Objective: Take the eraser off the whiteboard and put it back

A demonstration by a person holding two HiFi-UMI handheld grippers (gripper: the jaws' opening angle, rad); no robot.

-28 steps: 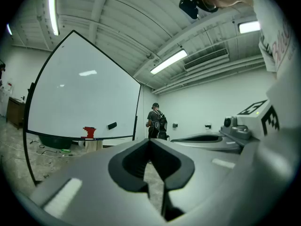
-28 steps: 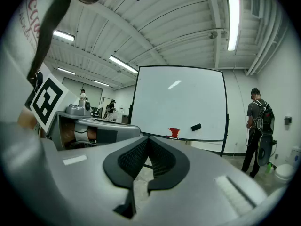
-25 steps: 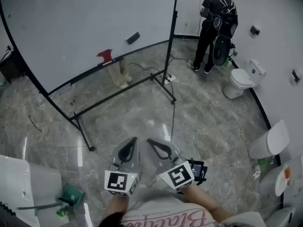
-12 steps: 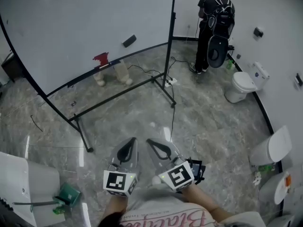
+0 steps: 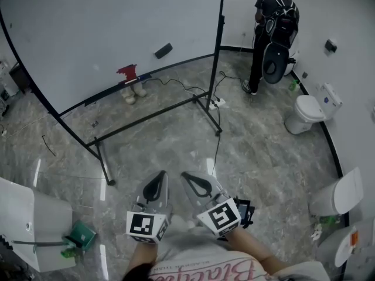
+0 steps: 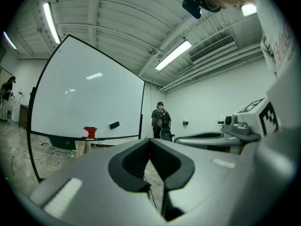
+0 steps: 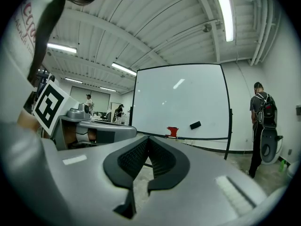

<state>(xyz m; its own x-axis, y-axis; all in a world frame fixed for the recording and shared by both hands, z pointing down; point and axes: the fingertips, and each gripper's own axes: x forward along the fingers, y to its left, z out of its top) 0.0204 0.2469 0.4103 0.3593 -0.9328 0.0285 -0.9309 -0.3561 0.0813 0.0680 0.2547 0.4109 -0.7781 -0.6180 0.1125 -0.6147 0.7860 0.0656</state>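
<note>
Black eraser (image 5: pixel 163 51) still clings to the whiteboard (image 5: pixel 88 34), well apart from you; in the last second you've only drifted slightly, left gripper (image 5: pixel 159 178) and right gripper (image 5: pixel 191 178) both closed on nothing, so the approach is still ahead.

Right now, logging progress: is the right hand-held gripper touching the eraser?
Apart. Head view: eraser on the whiteboard, floor between it and the right hand-held gripper.
</note>
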